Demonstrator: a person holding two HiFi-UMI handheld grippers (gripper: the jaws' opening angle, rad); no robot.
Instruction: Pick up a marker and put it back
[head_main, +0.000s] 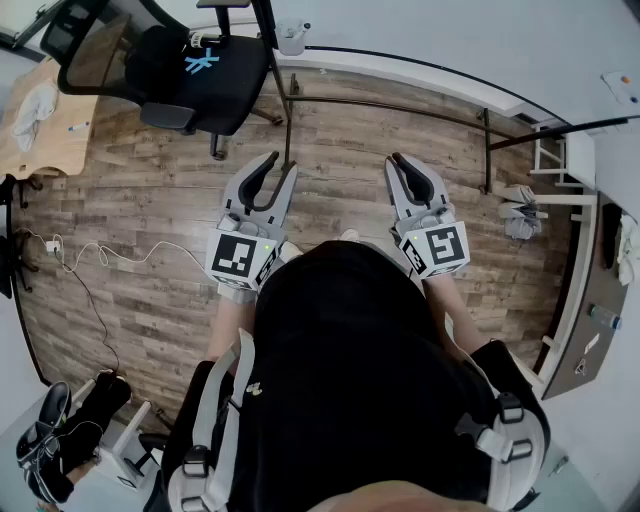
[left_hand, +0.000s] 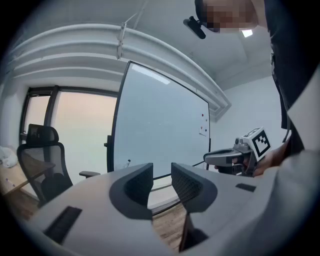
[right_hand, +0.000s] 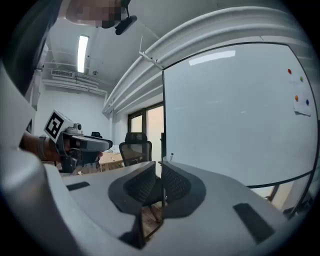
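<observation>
I hold both grippers out in front of me above the wood floor, facing a whiteboard (left_hand: 160, 125) on a stand. My left gripper (head_main: 284, 162) is open by a narrow gap with nothing between the fingers; the gap is empty in its own view too (left_hand: 162, 172). My right gripper (head_main: 398, 158) is shut and empty, its pads almost touching (right_hand: 158, 172). A small marker-like object (left_hand: 128, 162) stands at the board's lower left corner, also seen in the right gripper view (right_hand: 172, 156). Both grippers are well short of it.
A black office chair (head_main: 190, 65) stands at the back left beside a wooden desk (head_main: 40, 120) with a pen (head_main: 78, 127) on it. A white cable (head_main: 100, 260) trails over the floor at left. At right, a desk (head_main: 600, 290) holds a bottle (head_main: 603, 317).
</observation>
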